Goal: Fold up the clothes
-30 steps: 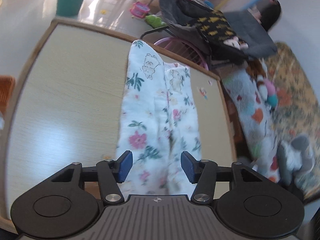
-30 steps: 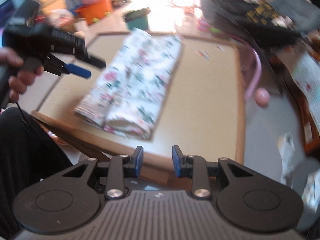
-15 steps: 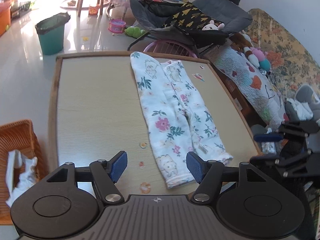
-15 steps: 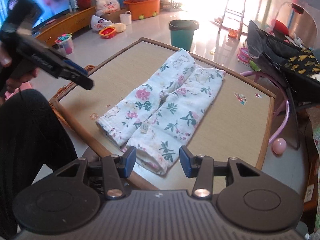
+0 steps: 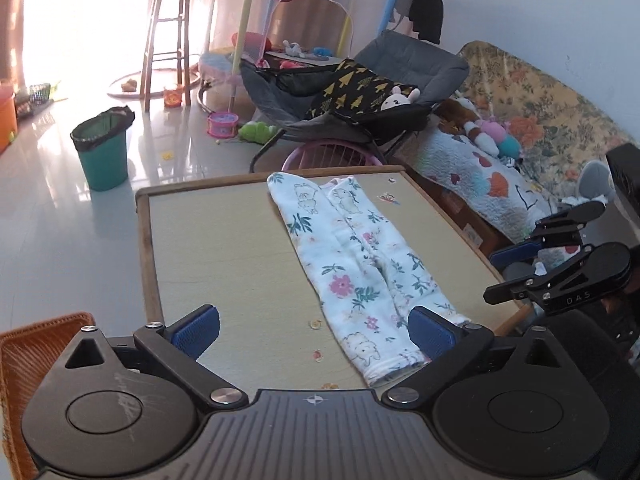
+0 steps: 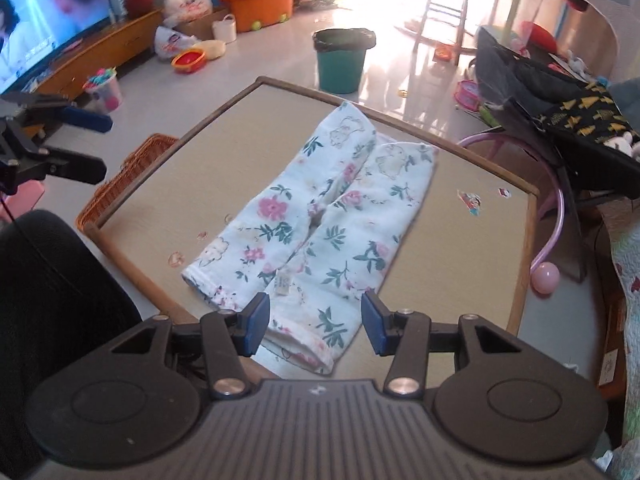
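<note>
White floral trousers (image 5: 352,264) (image 6: 320,216) lie flat on the tan table (image 5: 224,248) (image 6: 460,264), legs side by side and waist end at the near edge. My left gripper (image 5: 314,332) hovers above the near edge, its jaws opening wide, with nothing between the blue pads. It also shows at the left of the right wrist view (image 6: 96,146). My right gripper (image 6: 315,324) hangs over the waist end, jaws opening; the cloth lies below the pads, untouched. It appears at the right of the left wrist view (image 5: 504,274).
A wicker basket (image 5: 24,344) (image 6: 128,168) stands by the table's left side. A green bin (image 5: 104,152) (image 6: 342,62) is on the floor beyond. A grey chair (image 5: 360,92) and a sofa with soft toys (image 5: 492,136) flank the right. A person's dark-clad leg (image 6: 48,300) is near.
Both grippers have drawn back and risen from the trousers, and their jaws have widened. The left one rolled level. The trousers lie still on the table.
</note>
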The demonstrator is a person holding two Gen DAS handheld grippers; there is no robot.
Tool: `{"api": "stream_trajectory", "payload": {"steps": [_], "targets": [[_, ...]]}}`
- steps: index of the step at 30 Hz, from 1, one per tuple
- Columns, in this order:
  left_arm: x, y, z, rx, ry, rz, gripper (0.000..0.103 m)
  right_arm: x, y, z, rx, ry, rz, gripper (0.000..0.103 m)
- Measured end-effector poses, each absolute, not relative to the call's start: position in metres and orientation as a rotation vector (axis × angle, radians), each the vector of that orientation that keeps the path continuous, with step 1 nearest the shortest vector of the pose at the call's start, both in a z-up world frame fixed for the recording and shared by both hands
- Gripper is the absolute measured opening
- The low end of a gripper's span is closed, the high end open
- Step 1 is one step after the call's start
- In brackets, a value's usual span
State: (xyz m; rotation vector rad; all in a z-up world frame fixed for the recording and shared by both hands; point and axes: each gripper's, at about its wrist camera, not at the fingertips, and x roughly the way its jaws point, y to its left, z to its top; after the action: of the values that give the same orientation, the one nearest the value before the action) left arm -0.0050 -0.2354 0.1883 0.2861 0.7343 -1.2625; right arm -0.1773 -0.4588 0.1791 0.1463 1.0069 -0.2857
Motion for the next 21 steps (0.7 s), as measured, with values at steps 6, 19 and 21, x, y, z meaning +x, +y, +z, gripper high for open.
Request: {"api": "stream_trajectory", "payload": {"steps": [6,19,21], "targets": [[0.001,-0.233,0.194,0.238,0.791,-1.278,0.101,-0.174,-0.460,0.174,0.070,1.011,-0.246,0.050],[-0.002,-0.266,0.173,0.366,0.827,-1.305,0.095,-0.187,-0.467,0.162,-0.002,0.934,-0.111,0.050],[-0.005,-0.272,0.170,0.411,0.801,-1.311,0.093,-0.188,-0.467,0.160,-0.029,0.945,-0.073,0.050]]}}
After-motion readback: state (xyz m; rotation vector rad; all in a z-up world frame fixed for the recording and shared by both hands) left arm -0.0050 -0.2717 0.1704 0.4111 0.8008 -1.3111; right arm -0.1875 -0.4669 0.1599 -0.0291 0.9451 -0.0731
